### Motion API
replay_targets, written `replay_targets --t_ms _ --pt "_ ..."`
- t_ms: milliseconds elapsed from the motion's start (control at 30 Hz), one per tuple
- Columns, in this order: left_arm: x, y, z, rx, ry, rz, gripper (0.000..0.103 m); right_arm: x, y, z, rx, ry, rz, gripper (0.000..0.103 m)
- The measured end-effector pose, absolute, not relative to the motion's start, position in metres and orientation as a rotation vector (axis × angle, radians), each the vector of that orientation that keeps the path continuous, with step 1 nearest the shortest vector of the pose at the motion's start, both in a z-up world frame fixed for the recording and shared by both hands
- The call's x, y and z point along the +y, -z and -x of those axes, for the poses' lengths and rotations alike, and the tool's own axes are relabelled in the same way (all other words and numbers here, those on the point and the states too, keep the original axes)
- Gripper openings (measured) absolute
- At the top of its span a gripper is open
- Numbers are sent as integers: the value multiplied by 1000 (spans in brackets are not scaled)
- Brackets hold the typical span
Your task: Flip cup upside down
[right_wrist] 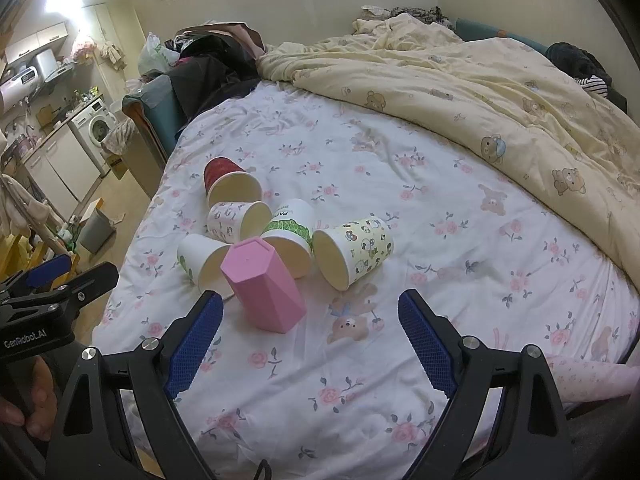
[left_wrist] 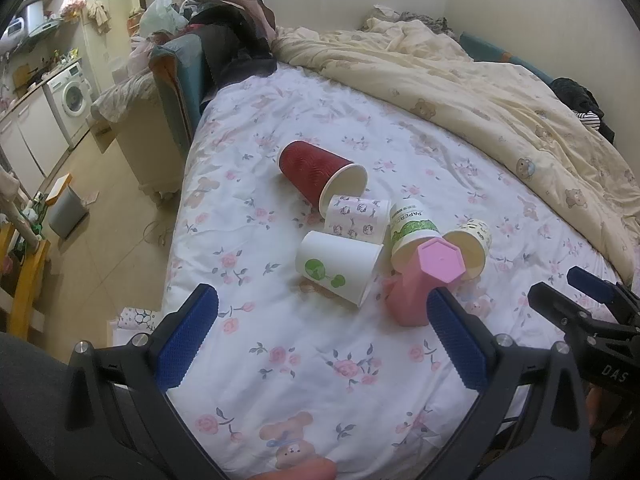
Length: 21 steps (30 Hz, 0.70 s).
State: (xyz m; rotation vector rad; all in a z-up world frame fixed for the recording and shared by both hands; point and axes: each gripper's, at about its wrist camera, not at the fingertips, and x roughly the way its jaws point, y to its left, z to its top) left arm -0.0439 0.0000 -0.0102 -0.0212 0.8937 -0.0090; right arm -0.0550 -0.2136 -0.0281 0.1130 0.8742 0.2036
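A pink hexagonal cup [left_wrist: 424, 280] [right_wrist: 264, 288] stands upside down on the floral bed sheet [left_wrist: 320, 360] [right_wrist: 440, 220], base up. Behind it several paper cups lie on their sides: a red one [left_wrist: 316, 172] [right_wrist: 224, 180], a panda-print one [left_wrist: 356, 218] [right_wrist: 232, 220], a white one with green dots [left_wrist: 336, 266] [right_wrist: 200, 258], a green-banded one [left_wrist: 412, 232] [right_wrist: 292, 232] and a yellow cartoon one [left_wrist: 472, 244] [right_wrist: 356, 252]. My left gripper [left_wrist: 324, 340] is open and empty, near the pink cup. My right gripper [right_wrist: 312, 344] is open and empty, just in front of the pink cup.
A cream bear-print duvet [left_wrist: 480, 92] [right_wrist: 480, 92] is bunched across the far and right side of the bed. Dark clothes [left_wrist: 236, 40] pile at the headboard. The bed's left edge drops to a floor with a grey bin [left_wrist: 66, 208] and a washing machine [left_wrist: 74, 96].
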Motion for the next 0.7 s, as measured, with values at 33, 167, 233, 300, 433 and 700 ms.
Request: replay_targets --t_ms 33,167,233,300,433,700 --pt "1 9 44 893 10 20 103 -214 28 55 874 -204 -112 92" --pt "-1 10 44 894 10 21 103 -213 29 55 875 -205 -110 92" --pt "-2 10 44 891 12 19 103 -212 29 55 876 -206 -109 92" --pt "-2 11 44 890 12 20 103 -211 29 55 877 -208 -107 92" --pt "-2 11 44 893 13 21 103 -211 29 55 876 -207 -107 92" --pt "-2 10 44 898 12 19 103 -210 31 54 886 -206 -110 92"
